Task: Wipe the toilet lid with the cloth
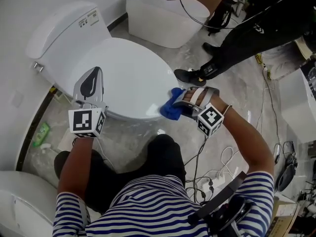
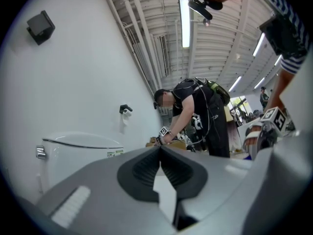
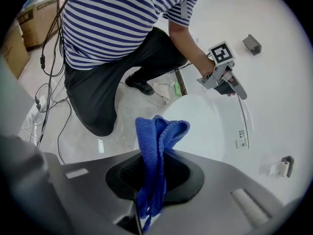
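Note:
The white toilet lid (image 1: 126,75) is closed and lies in the middle of the head view. A folded blue cloth (image 1: 171,106) rests against the lid's front right edge, and my right gripper (image 1: 180,105) is shut on it. In the right gripper view the cloth (image 3: 161,131) sticks up from between the jaws of the right gripper (image 3: 154,155), with the lid (image 3: 210,126) beyond. My left gripper (image 1: 94,74) hovers at the lid's left side, shut and holding nothing. Its tips meet in the left gripper view (image 2: 160,150).
The cistern (image 1: 64,28) stands behind the lid. A second toilet (image 1: 163,14) and another person (image 1: 256,33) bending over it are at the back right. Cables and a power strip (image 1: 207,184) lie on the floor to my right. A green item (image 1: 42,135) lies by the left wall.

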The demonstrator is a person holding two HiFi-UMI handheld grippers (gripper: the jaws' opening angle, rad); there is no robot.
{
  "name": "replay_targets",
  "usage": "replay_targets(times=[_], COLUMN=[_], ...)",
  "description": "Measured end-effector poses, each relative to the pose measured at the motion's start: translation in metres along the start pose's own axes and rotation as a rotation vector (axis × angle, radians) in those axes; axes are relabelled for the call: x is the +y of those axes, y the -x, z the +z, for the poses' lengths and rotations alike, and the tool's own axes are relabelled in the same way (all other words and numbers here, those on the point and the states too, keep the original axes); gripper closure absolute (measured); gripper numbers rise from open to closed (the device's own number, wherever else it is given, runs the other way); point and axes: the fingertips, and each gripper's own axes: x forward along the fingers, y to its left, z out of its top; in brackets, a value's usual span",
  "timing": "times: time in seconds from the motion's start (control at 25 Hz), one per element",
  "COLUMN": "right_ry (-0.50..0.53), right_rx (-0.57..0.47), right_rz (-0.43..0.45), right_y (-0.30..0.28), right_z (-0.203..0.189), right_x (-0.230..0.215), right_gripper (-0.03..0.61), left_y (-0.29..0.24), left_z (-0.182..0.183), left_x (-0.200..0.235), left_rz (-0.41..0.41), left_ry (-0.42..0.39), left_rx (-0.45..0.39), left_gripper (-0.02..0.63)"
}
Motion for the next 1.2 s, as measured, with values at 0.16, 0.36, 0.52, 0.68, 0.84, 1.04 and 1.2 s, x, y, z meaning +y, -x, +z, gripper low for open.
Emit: replay_targets(times=[0.16,0.36,0.52,0.68,0.84,1.04,1.2], right_ry=[0.016,0.067,0.119,0.177,0.213,0.229,0.241], right_rx=[0.001,-0.045,-0.088,-0.144,-0.170,-0.180,-0.193], right_rz=[-0.011,-0.077,-0.103,-0.102,-0.094,-0.090,-0.072], right_y=[0.003,-0.005,-0.030,-0.061,-0.093,-0.136,-0.165], right_z=[-0.001,0.014,0.036,0.069,0.096,0.122,0.138], right_x=[-0.015,-0.088,-0.145,-0.194,-0.238,-0.287,-0.311], right_gripper=[0.511,0.511,0.511,0.509,0.509,0.509,0.508], left_y=[0.003,0.013,0.022,0.036,0.048,0.058,0.067], left_z=[0.001,0.001,0.001,-0.001,0.000,0.002,-0.003], left_x=[0.005,0.031,0.052,0.077,0.099,0.122,0.139], left_rz=[0.008,0.064,0.095,0.134,0.160,0.183,0.210], left_ry=[-0.007,-0.001,0.003,-0.001,0.002,-0.011,0.007], left_rx=[0.000,0.009,0.006,0.012,0.015,0.005,0.021], left_gripper=[0.611,0.610,0.610,0.610,0.610,0.609,0.611])
